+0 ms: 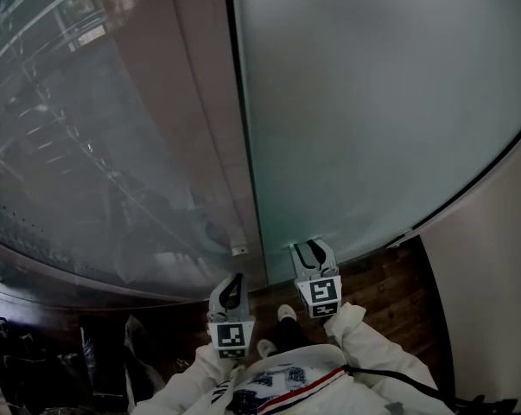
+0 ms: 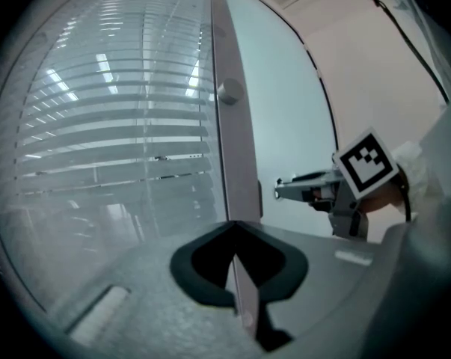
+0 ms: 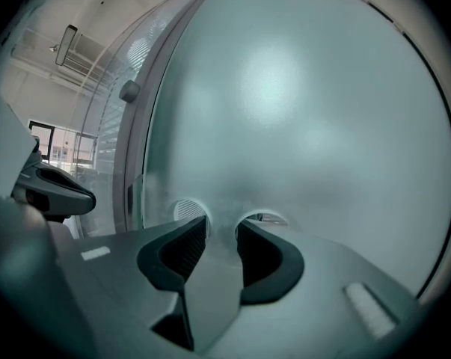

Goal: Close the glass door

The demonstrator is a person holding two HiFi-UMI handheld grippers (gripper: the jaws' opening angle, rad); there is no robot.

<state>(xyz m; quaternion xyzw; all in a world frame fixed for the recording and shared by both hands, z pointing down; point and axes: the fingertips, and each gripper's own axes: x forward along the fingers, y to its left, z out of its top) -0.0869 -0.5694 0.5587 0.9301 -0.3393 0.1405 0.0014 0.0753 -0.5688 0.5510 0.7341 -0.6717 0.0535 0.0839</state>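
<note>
Dim, soft light; the frosted glass door [image 1: 372, 102] glows palely, fisheye edges darken.

— Where is the glass door [image 1: 372, 102]?
— Frosted, filling the upper right. A brown frame [image 1: 217, 145] runs just left of its dark edge.
— And the grippers?
— The right gripper [image 1: 310, 247] is at the door's foot near that edge, jaws slightly apart. The left gripper [image 1: 232, 281] is left of the door, before the frame.
</note>
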